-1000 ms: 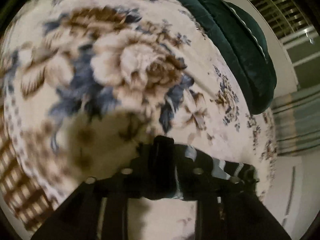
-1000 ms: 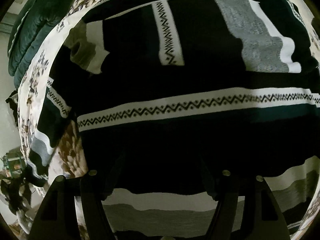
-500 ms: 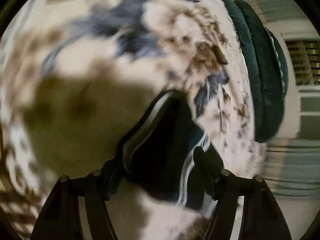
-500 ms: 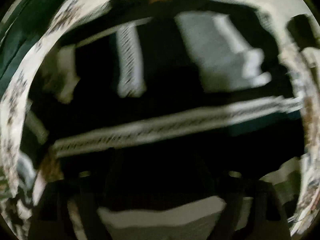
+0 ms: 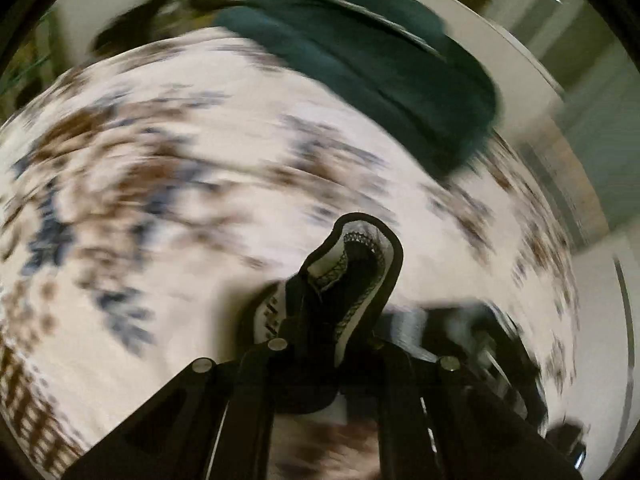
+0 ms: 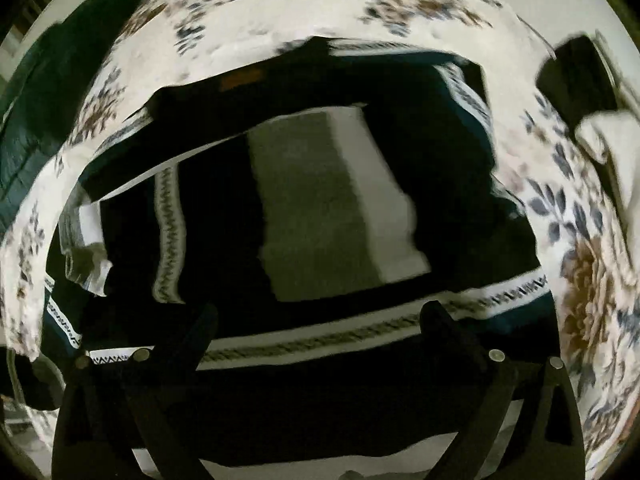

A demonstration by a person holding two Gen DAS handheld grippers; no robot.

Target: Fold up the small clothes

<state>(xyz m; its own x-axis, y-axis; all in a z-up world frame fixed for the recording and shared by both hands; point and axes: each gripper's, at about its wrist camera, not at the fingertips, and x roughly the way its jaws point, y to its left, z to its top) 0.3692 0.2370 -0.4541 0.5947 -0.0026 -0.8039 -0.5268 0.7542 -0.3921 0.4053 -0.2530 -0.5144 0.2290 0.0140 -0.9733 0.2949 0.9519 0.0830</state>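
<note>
Right hand-held gripper (image 6: 320, 320) spread wide above striped dark sweater (image 6: 320, 208) lying on floral bedspread (image 6: 280, 12)

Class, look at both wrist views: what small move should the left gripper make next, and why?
Probably carry the pinched fold across and lay it on the sweater's body. The left gripper is shut on a lifted edge of the sweater, which lies partly folded on the floral bedspread, while the right gripper is open above it.

sweater (image 6: 312, 208) on bedspread (image 6: 312, 8) | pillows (image 6: 48, 92) at its left
</note>
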